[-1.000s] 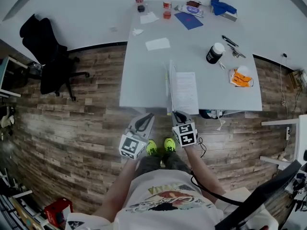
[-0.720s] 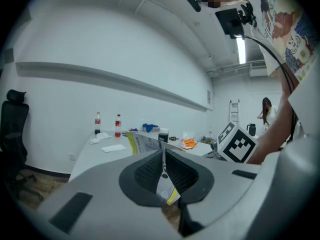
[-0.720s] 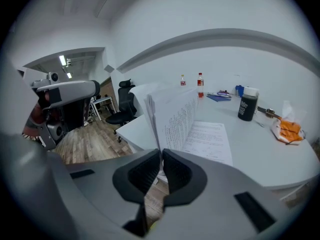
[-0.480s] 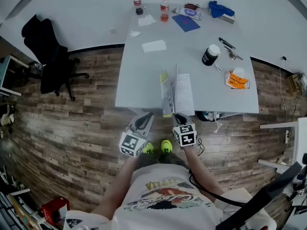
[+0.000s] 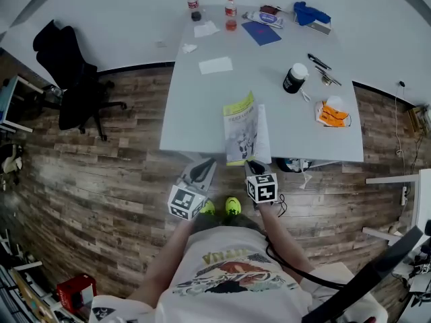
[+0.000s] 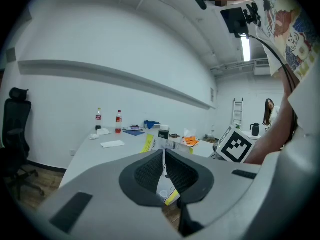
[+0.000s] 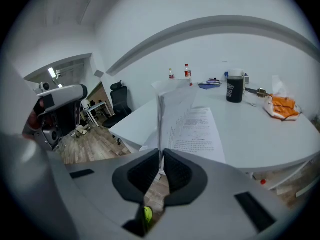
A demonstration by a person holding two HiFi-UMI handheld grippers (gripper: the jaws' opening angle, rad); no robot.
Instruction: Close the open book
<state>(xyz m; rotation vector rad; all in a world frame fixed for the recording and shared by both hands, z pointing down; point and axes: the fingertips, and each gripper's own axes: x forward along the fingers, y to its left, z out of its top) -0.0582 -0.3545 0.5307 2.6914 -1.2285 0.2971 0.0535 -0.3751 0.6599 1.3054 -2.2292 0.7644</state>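
The book lies at the near edge of the white table. Its yellow-green cover leans over the white printed pages to the right. My right gripper is shut on the lower edge of that lifted cover. In the right gripper view the held leaf rises edge-on from the jaws of the right gripper, with a printed page flat beside it. My left gripper hangs just off the table edge, left of the book, shut and empty. The left gripper looks at the book beyond its tips.
Farther back on the table are a black cup, an orange packet, pens, a sheet of paper, a blue folder and two bottles. A black office chair stands at the left on the wooden floor.
The lifted cover has swung from upright over toward the right pages, so its yellow-green face now shows. My right gripper moved slightly right with it; the left gripper barely shifted.
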